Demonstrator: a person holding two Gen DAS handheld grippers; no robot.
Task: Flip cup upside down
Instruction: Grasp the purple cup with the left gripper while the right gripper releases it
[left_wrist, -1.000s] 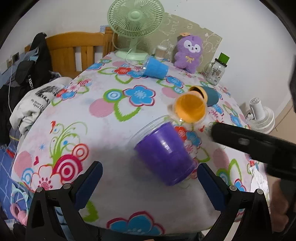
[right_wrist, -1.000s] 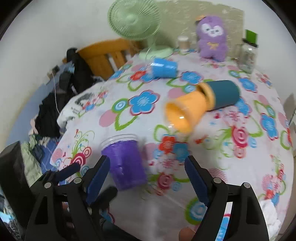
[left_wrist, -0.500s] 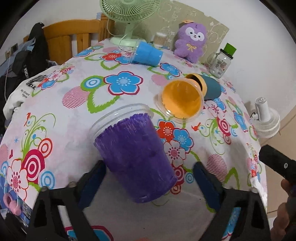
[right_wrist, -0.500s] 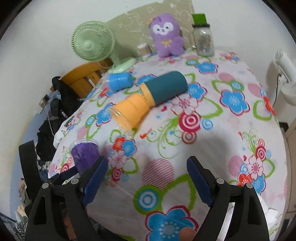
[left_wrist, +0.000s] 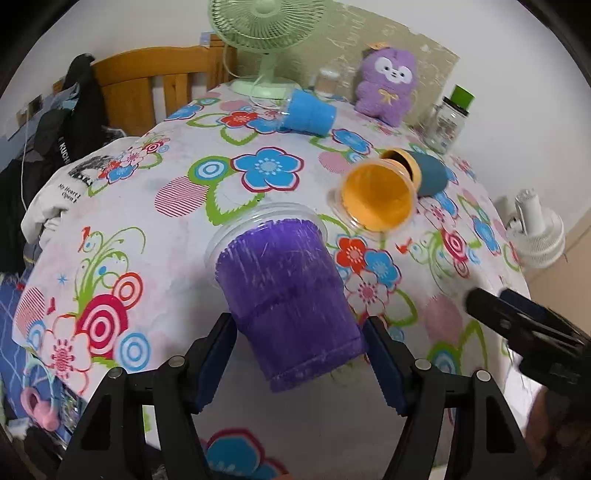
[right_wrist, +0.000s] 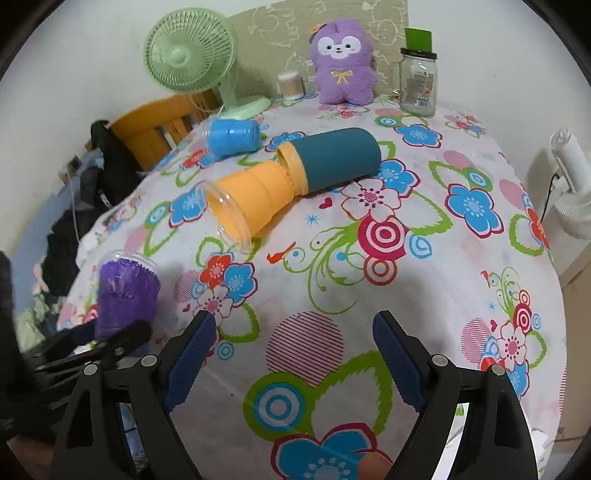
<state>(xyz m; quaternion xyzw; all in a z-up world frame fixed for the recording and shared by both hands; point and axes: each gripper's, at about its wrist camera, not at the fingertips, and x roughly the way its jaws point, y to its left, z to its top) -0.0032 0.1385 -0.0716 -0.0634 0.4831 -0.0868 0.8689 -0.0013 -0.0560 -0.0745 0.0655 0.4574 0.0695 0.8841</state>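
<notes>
A purple cup (left_wrist: 288, 295) with a clear rim sits between the fingers of my left gripper (left_wrist: 299, 343), which is shut on its base end. Its open end points away and up, tilted. It also shows in the right wrist view (right_wrist: 123, 295), held at the table's left edge. My right gripper (right_wrist: 291, 350) is open and empty over the flowered tablecloth (right_wrist: 406, 288). It shows at the right of the left wrist view (left_wrist: 524, 325).
An orange cup (left_wrist: 376, 199) lies on its side against a teal cup (left_wrist: 432, 173). A blue cup (left_wrist: 310, 114) lies further back. A green fan (left_wrist: 266, 33), a purple plush (left_wrist: 388, 85) and a glass jar (left_wrist: 447, 122) stand at the back. A wooden chair (left_wrist: 147, 88) stands left.
My left gripper has closed in on the purple cup and gripped it near its base. My right gripper has swung away to the right over the table.
</notes>
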